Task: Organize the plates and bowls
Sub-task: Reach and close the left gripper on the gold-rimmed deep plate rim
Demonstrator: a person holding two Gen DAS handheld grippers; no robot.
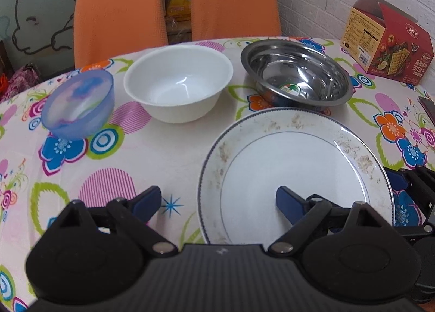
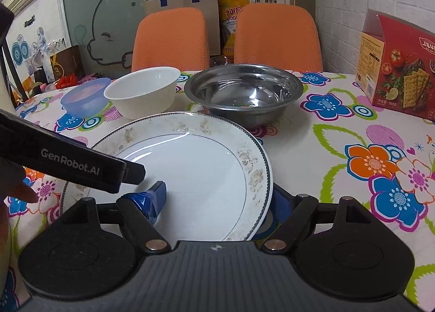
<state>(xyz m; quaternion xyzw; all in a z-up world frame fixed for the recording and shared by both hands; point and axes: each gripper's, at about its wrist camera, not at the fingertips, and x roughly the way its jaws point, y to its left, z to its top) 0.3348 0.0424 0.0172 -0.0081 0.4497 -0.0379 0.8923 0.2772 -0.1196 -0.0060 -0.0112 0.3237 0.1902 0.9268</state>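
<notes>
A white plate point(image 1: 293, 165) with a thin blue ring and stained rim lies on the flowered tablecloth point(image 1: 168, 154). Behind it stand a blue plastic bowl point(image 1: 78, 104), a white bowl point(image 1: 178, 82) and a steel bowl point(image 1: 296, 72). My left gripper point(image 1: 217, 203) is open and straddles the plate's left rim, with one finger over the plate and one over the cloth. My right gripper point(image 2: 218, 200) is open at the right rim of the plate point(image 2: 201, 165). Its left finger is above the plate; its right finger is partly hidden behind the rim.
A red cracker box point(image 2: 397, 67) stands at the back right of the table. Two orange chairs point(image 1: 119, 13) point(image 1: 233, 2) face the far edge. A dark flat object point(image 1: 428, 106) lies at the right border. A hand point(image 2: 13, 192) shows at the left.
</notes>
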